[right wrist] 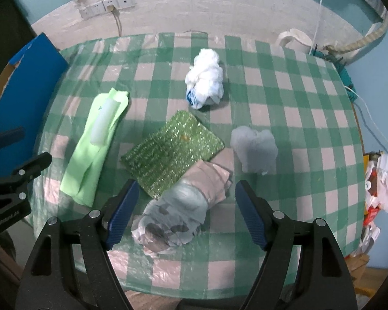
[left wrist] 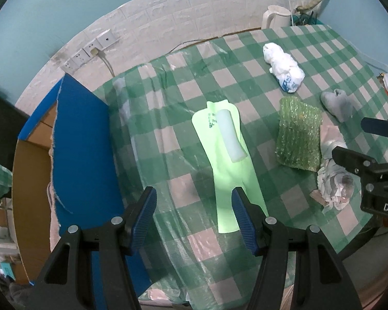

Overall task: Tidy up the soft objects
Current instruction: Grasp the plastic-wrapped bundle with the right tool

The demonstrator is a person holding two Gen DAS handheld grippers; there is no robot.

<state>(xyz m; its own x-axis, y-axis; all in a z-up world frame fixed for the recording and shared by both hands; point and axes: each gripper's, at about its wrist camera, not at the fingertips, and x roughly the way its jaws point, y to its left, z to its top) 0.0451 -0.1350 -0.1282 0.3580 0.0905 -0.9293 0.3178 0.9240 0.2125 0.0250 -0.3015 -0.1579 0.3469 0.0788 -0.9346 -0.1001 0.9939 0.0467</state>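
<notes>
I see my left claw (left wrist: 194,222) gaping empty over the tabletop's (left wrist: 183,118) lower edge beside the green cloth (left wrist: 229,170); my right claw (right wrist: 186,217) stands wide, unclamped, around the crumpled bag (right wrist: 173,219), lower centre.

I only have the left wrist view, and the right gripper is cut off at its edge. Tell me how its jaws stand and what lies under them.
Observer: The right gripper is open. A crumpled plastic-wrapped bundle lies between its fingers, and the pads are not touching it.
Operator: Say what that bundle runs into at its far end.
Observer: Its far end is a beige cloth, which overlaps the near corner of the green bubble sheet.
</notes>
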